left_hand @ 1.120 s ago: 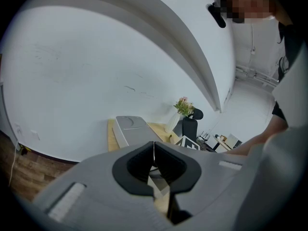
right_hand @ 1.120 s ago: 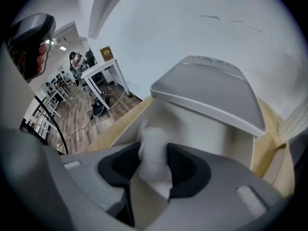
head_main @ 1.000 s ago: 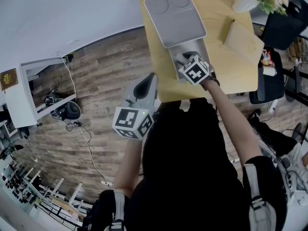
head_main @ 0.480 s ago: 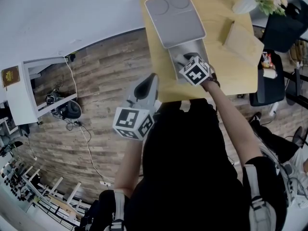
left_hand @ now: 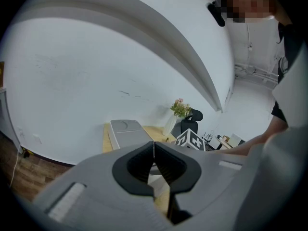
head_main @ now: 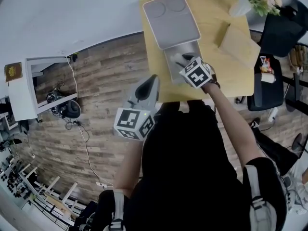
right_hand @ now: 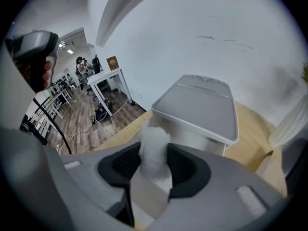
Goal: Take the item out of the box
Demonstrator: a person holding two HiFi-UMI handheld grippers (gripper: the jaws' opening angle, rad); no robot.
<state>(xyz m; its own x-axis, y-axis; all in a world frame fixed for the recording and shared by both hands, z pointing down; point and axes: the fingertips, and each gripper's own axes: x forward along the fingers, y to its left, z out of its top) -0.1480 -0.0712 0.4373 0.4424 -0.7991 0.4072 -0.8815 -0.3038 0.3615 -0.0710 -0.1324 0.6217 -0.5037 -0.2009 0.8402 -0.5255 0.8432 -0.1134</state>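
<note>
Clamped a pale, frosted item [right_hand: 154, 146] between the jaws of the right gripper [right_hand: 154, 170], at the mouth of the open grey box [head_main: 179, 49] on the yellow table [head_main: 231, 78]. Held the left gripper [left_hand: 154, 160] with jaws pressed together on nothing, well apart from the box, beyond the table's near edge.

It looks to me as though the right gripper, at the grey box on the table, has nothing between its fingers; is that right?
Not quite. The right gripper, at the grey box on the table, is shut on a white item. The right gripper view shows it.
</note>
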